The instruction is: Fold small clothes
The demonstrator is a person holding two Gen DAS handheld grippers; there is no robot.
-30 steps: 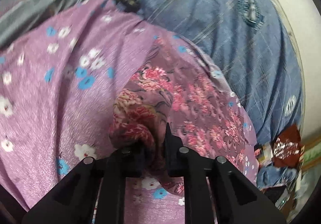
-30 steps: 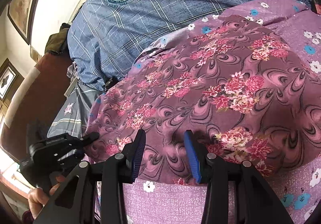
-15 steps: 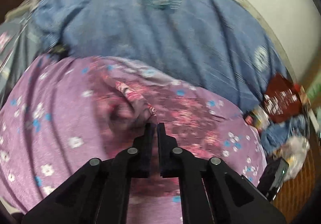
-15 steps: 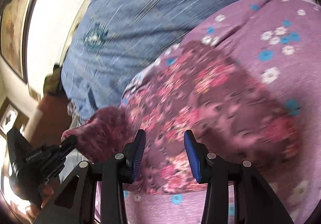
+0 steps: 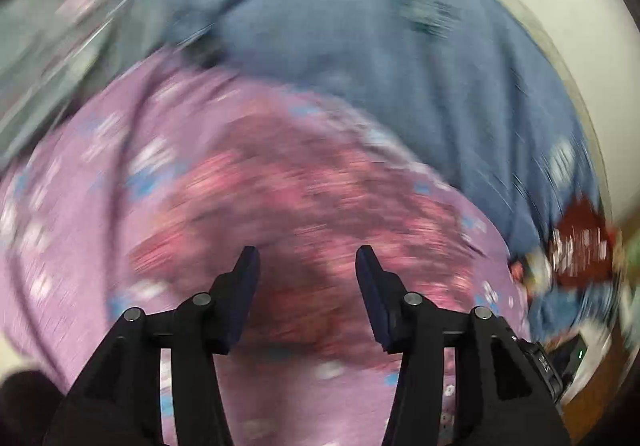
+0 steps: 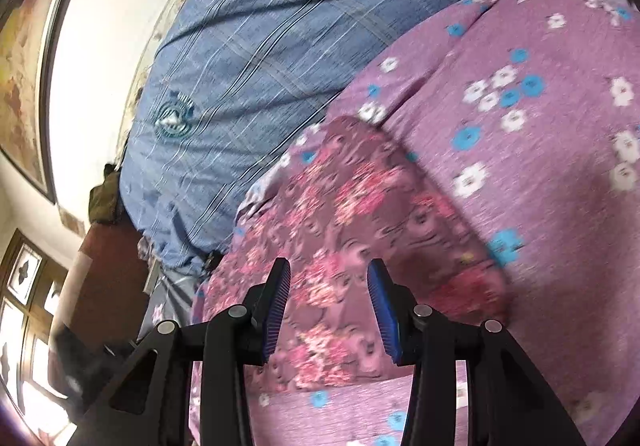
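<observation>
The left gripper (image 5: 307, 250) is letting go: its jaws, pinched on a bunched corner of the floral garment (image 6: 344, 246) a second ago, have just been opening and are now standing about half apart with nothing between them, while the view is blurring as it lifts off. The garment is now lying as a narrower folded panel on the lilac flowered sheet (image 6: 540, 134), beside the blue checked blanket (image 6: 280, 46), so this fold is looking laid. The right gripper (image 6: 329, 264) is hovering just above the panel, jaws part open, holding nothing.
</observation>
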